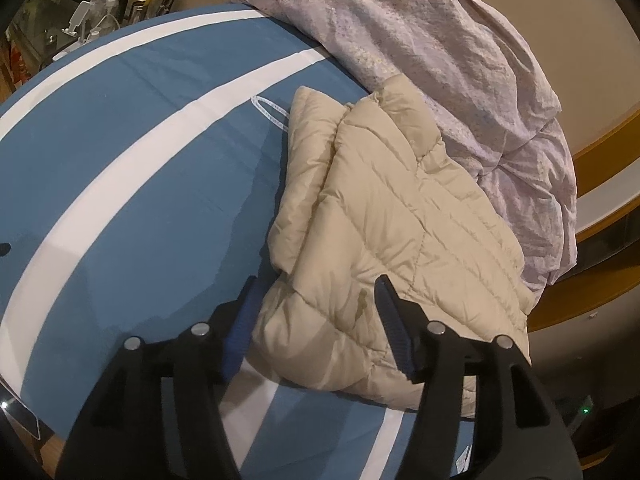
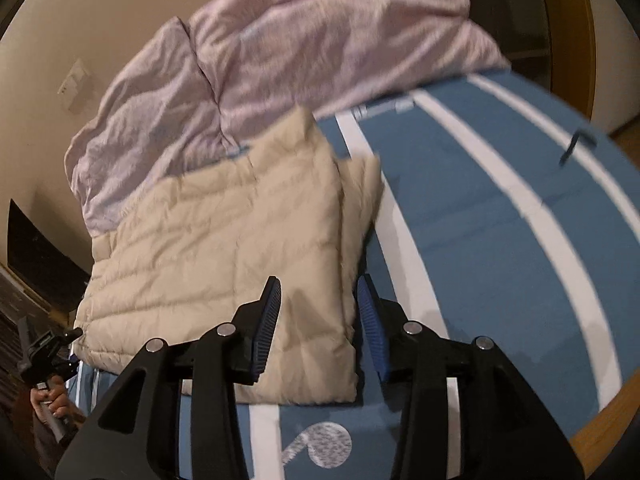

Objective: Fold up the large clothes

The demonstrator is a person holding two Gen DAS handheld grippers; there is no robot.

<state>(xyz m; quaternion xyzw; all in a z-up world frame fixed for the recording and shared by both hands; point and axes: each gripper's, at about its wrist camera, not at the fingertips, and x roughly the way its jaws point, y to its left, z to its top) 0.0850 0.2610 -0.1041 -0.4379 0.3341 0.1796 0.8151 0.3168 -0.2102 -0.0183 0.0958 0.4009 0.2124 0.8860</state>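
Folded beige quilted down jacket (image 1: 384,216) lies on blue white-striped bedsheet (image 1: 132,152); left gripper (image 1: 316,320) and right gripper (image 2: 318,320) both parted, straddling its edge, gripping nothing.

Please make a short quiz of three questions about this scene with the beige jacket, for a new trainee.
1. True or false: the beige puffer jacket lies folded on the blue sheet with white stripes.
2. What lies beside the jacket, toward the wall? A) a pink quilt B) a red towel C) a cardboard box
3. Fill in: both the left gripper and the right gripper have their jaws ____.

Key
1. True. It lies in layers, with one edge next to the pink quilt.
2. A.
3. Open. The jacket's near edge is seen between the blue pads of each gripper, but the pads do not press on it.
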